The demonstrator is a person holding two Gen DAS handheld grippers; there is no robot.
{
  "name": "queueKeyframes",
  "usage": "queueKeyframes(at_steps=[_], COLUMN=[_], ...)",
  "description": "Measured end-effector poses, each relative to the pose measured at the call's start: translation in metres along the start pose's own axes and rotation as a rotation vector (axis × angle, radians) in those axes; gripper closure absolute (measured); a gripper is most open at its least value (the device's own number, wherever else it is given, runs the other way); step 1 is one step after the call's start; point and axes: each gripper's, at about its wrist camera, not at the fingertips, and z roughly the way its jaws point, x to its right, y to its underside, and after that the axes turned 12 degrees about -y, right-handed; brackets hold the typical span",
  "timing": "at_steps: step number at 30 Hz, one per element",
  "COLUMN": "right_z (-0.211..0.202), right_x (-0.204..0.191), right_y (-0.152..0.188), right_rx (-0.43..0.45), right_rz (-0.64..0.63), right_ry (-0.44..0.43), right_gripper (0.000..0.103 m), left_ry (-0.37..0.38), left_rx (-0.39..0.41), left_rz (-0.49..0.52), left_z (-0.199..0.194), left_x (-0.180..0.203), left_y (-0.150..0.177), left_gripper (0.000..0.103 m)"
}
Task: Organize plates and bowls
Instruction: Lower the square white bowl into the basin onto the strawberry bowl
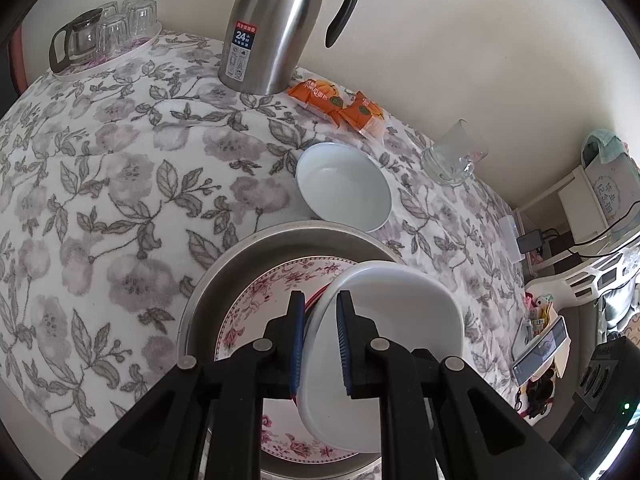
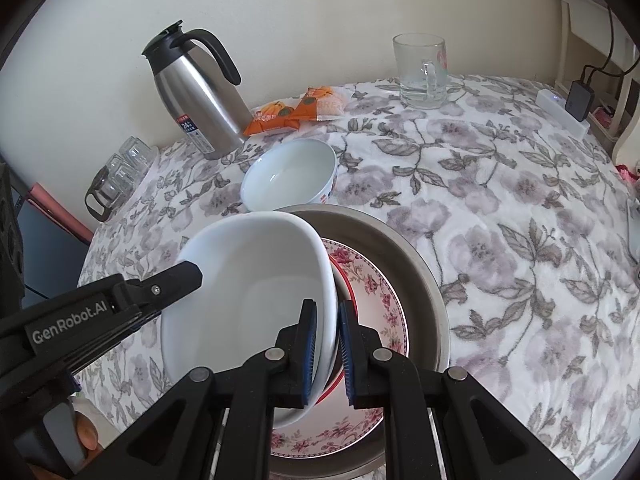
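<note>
I hold a white dish tilted over a flowered plate in a metal basin: my left gripper and right gripper each clamp its rim.

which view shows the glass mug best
The right wrist view: the glass mug stands upright and whole near the wall, handle facing the camera. In the left wrist view the mug sits near the fisheye edge, small and tilted by distortion.
</note>
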Motion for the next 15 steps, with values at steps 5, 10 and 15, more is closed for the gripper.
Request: queueKeyframes(at_steps=[5, 10, 15], right_z=[-0.0015, -0.0006, -0.0005], right_x=[0.0, 0.0009, 0.0006], right_y=[-0.0004, 0.0004, 0.0004], right_rx=[-0.009, -0.01, -0.008], right_rz=[0.011, 0.015, 0.016], right_ry=[-0.004, -0.008, -0.008], right_gripper=[0.088, 0.088, 0.087], left_ry=[0.007, 0.011, 0.013], left_rx=[-0.002, 0.0, -0.006], left_rz=[-0.006, -0.003, -0.007], left_z=[-0.0007, -0.0012, -0.0006], left_x=[-0.0021, -0.0029, -0.0034], left_y=[-0.0002, -0.0008, -0.0007], left_gripper=[0.088, 0.088, 0.088])
